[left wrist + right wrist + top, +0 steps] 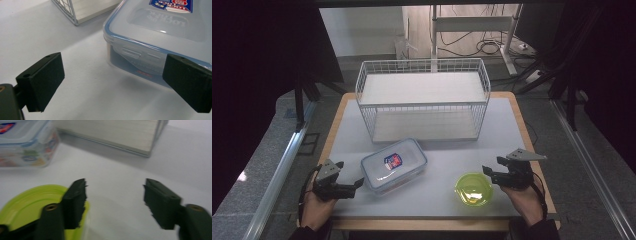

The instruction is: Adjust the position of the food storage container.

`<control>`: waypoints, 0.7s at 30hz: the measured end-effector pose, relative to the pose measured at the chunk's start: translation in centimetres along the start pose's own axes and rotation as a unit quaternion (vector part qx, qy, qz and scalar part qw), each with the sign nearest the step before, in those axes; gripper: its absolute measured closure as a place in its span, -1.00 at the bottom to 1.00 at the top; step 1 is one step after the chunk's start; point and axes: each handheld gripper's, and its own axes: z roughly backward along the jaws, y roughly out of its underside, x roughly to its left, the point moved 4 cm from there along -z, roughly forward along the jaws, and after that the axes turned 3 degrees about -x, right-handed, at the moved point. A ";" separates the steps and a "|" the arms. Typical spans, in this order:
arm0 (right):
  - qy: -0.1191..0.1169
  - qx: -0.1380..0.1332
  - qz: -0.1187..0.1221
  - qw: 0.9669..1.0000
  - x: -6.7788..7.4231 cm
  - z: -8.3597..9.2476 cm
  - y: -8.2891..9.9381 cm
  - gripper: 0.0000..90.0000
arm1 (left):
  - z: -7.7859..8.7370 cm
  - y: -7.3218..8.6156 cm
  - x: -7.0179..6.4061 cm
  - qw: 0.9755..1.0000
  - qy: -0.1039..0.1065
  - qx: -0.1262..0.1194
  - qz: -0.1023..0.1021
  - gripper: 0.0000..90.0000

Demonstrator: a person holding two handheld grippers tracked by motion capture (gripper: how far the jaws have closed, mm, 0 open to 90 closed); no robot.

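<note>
High view has both hands low at the near edge of the counter, each squaring up to its own target. The left gripper points at the lidded clear container, fingers spread wide with nothing between them, tips just short of the near corner. The right gripper sits just beside the green bowl, its fingers part-way apart and empty, with the bowl's rim at one fingertip.

This reads as the approach step: neither thing is gripped, and both rest flat on the counter. Ahead of the fingers stands the white wire basket, the likely destination.

Left gripper view brings what the overhead misses: the container's latch tab sits between the two fingers, closer to the far one, and the blue seal line runs along the lid. A clean grab looks to need a short push forward so the pads straddle the container's wall or corner.

Right gripper view shows the bowl's rim passing behind one finger, while bare counter fills the gap. The picture is blurred, so contact cannot be judged. That hand likely needs to shift sideways to get the rim between the pads before squeezing.
</note>
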 end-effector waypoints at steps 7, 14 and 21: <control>-0.044 0.001 0.045 0.998 2.3 0.7 -0.6 0.60 | 0.1 0.0 0.1 1.000 -0.002 -0.002 0.001 -0.91; -0.091 0.030 0.068 0.993 4.7 0.9 -0.5 1.00 | 0.1 0.0 0.1 1.000 -0.001 -0.002 0.003 -0.91; -0.126 0.046 0.080 0.988 7.2 0.8 -0.3 1.00 | 0.1 0.0 0.1 1.000 -0.001 -0.001 0.004 -0.91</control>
